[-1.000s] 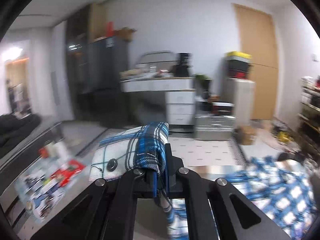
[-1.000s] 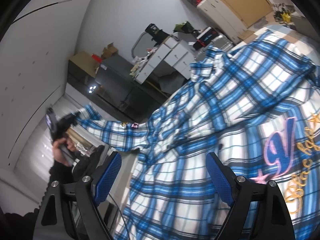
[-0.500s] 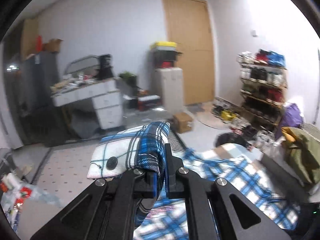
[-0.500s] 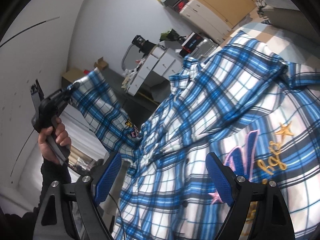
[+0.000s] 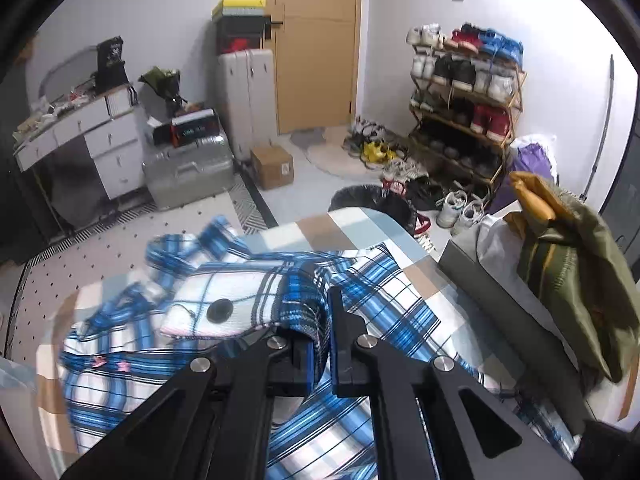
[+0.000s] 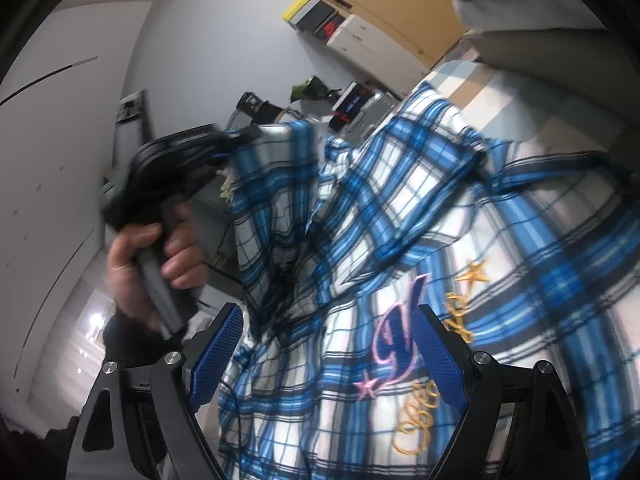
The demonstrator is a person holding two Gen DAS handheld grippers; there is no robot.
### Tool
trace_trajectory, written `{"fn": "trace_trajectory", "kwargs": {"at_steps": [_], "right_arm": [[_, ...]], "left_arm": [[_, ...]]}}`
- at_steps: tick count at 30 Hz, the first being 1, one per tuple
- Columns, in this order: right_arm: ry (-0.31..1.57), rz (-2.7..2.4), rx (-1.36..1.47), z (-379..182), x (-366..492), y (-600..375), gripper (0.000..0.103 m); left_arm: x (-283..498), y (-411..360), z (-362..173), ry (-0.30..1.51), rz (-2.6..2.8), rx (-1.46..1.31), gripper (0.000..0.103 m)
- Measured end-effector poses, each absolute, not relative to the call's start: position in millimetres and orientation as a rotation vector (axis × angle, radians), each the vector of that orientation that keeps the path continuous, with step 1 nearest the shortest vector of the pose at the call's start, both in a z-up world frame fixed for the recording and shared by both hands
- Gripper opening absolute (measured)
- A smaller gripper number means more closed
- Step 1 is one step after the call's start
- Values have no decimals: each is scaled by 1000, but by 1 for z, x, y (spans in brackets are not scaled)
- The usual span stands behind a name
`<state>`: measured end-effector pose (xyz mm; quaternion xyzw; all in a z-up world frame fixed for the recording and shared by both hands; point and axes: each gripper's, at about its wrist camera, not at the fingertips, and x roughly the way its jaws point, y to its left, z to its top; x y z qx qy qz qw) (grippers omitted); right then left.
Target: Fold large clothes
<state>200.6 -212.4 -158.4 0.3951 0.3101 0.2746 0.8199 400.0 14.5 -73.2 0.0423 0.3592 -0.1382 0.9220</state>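
Note:
A large blue and white plaid shirt (image 5: 384,304) lies spread on a checked bed cover (image 5: 320,232). My left gripper (image 5: 320,344) is shut on the shirt's sleeve cuff (image 5: 224,308), which has a black button and hangs over the shirt body. In the right wrist view the same shirt (image 6: 500,240) fills the frame, with pink and gold embroidery (image 6: 404,340). My right gripper (image 6: 326,356) stands open just above the shirt with nothing pinched. A hand (image 6: 152,264) holds the left gripper (image 6: 236,136) at the left, the sleeve (image 6: 272,200) hanging from it.
A grey box (image 5: 508,320) with an olive jacket (image 5: 568,264) sits at the bed's right side. Beyond the bed are a black bin (image 5: 372,200), a shoe rack (image 5: 460,112), a cardboard box (image 5: 272,164), suitcases (image 5: 188,168) and a white desk (image 5: 80,128).
My left gripper has swung the sleeve cuff from out beside the bed to over the shirt body and tilted downward. The right gripper shifted a little, staying open over the shirt.

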Motion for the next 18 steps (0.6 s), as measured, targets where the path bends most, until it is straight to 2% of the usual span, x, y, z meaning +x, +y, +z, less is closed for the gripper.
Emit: {"fn": "trace_trajectory", "kwargs": {"at_steps": [3,5,6,7,8,9,10,15,16,18], "right_arm": [[684,554,830,-159,197,-219,88],[703,531,827,-161,193,-221,88],[711,523,826,-161,191,-223,88],[721,514,822,-163,191,-226,88],[728,509,818,-163,190,-228,88],[734,501,812,-164,190,-229,88],[741,483,800,-163,189,-231,88],[748,458,745,-151,194,-234,88],[746,443,694,-142,198,-232,88],[744,413,607,-126,211,-225,88]], "left_arm": [[404,0,-79,801,-338,51,1],[404,-9,-93,931,-426,44,16],[400,-12,-98,974,-460,38,21],[392,-13,-99,997,-525,19,34],[381,-13,-98,1013,-603,9,53],[369,-12,-93,1003,-652,8,62],[356,-8,-86,980,-691,7,75],[303,51,-54,893,-691,-16,82],[298,68,-54,884,-654,-25,86],[295,101,-63,898,-525,-30,87]]}}
